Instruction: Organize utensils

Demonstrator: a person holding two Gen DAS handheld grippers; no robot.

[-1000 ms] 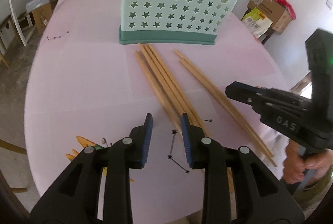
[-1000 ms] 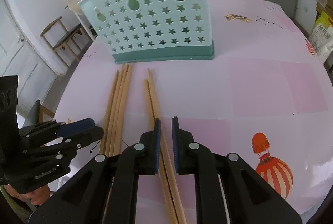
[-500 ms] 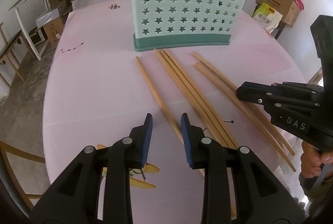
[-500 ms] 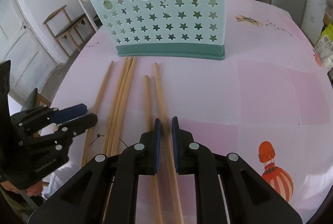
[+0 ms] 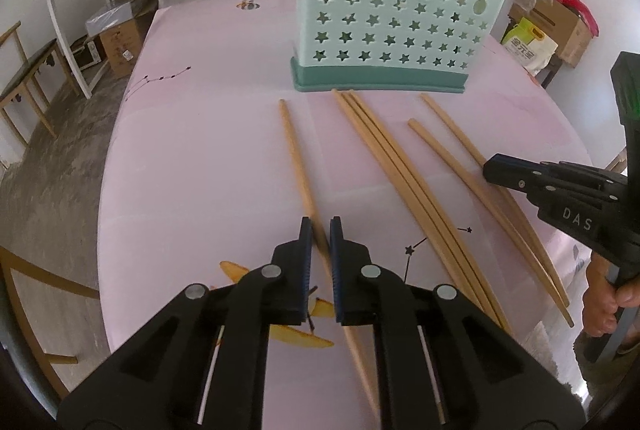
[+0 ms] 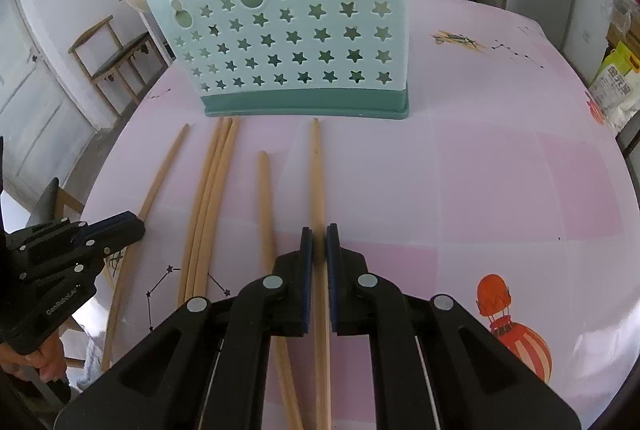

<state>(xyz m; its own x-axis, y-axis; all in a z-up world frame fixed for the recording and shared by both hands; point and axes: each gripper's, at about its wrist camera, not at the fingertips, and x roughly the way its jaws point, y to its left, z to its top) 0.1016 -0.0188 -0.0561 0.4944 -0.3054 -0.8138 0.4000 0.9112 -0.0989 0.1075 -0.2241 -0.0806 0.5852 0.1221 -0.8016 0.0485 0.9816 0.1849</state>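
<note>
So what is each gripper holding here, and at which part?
Left gripper, jaws just closed, pinches the lone leftmost chopstick past mid-length, toward its near end. Right gripper pinches the rightmost chopstick likewise.

Bright, even daylight, soft shadows only; the pink table gleams faintly, both views sharp centrally, fisheye-bent with dark corners.

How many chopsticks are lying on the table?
6. One lies far left between the left gripper's jaws, three bundled chopsticks sit mid-table, one loose chopstick beside them, and the rightmost chopstick is in the right gripper.
</note>
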